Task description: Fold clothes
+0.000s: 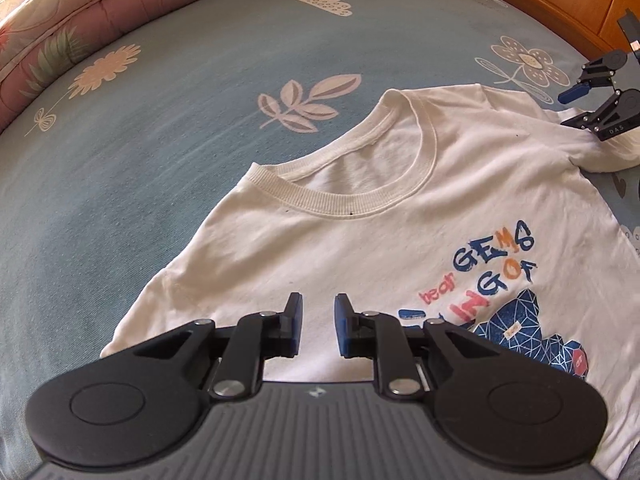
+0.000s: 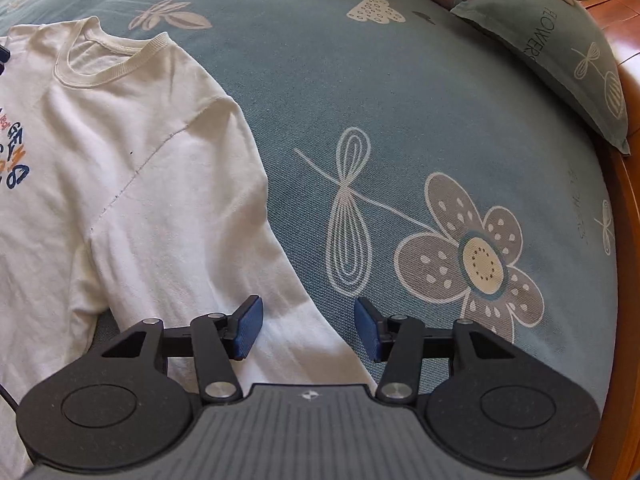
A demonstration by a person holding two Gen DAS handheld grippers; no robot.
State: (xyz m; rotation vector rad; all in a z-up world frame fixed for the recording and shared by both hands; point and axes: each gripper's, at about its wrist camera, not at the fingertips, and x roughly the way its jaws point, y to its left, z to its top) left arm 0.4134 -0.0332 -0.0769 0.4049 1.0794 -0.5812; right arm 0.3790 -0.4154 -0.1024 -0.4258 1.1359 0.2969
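Now a white shirt [image 1: 360, 240] is seen lying flat, print side up, on the bed sheet [image 1: 160, 140], with its collar [image 1: 352, 200] toward the far side and its hem toward the person. The long axis of the shirt runs away from the grippers, so each sleeve lies out to one side.

The left gripper [image 1: 318, 330] is held over the shirt near the left shoulder, with a narrow gap between its pads; nothing is pinched, and only cloth is seen below the gap. The right gripper [image 2: 308, 330] is held over the outer edge of the right sleeve [image 2: 224, 240], its jaws standing wide apart and empty. One pad is over the sleeve cloth and the other is over the bare sheet, so the sleeve edge passes between them.

It is judged that the right sleeve is the nearer target, and that it belongs to the right gripper. For a fold, this sleeve would have to be carried inward across the chest, toward the print [image 1: 492, 268]. A pillow [image 2: 560, 60] lies well apart, at the far corner.
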